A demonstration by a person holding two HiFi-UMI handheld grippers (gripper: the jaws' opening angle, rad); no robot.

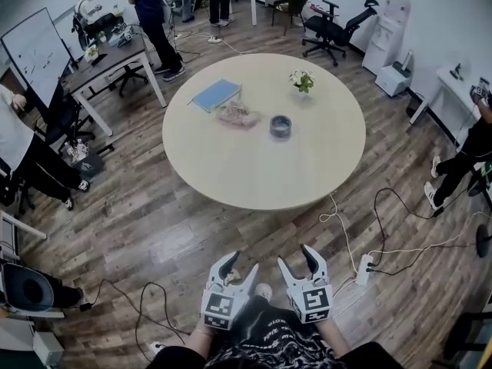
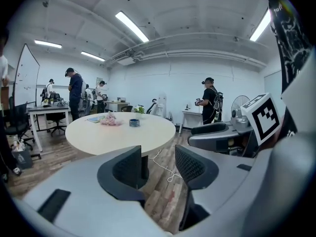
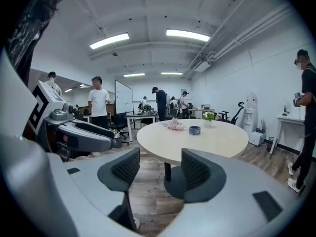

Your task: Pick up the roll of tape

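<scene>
A dark roll of tape (image 1: 280, 126) lies flat on the round beige table (image 1: 307, 175), a little right of its middle; it also shows small and far in the left gripper view (image 2: 134, 122) and the right gripper view (image 3: 194, 130). Both grippers hang side by side above the wooden floor, well short of the table's near edge. My left gripper (image 1: 241, 267) (image 2: 158, 167) is open with nothing between its jaws. My right gripper (image 1: 295, 260) (image 3: 159, 170) is open too and empty.
On the table lie a blue book (image 1: 216, 94), a pink crumpled thing (image 1: 237, 115) and a small pot of flowers (image 1: 302, 81). White cables and a power strip (image 1: 364, 268) trail over the floor at the right. Desks, office chairs (image 1: 330, 28) and several people surround the table.
</scene>
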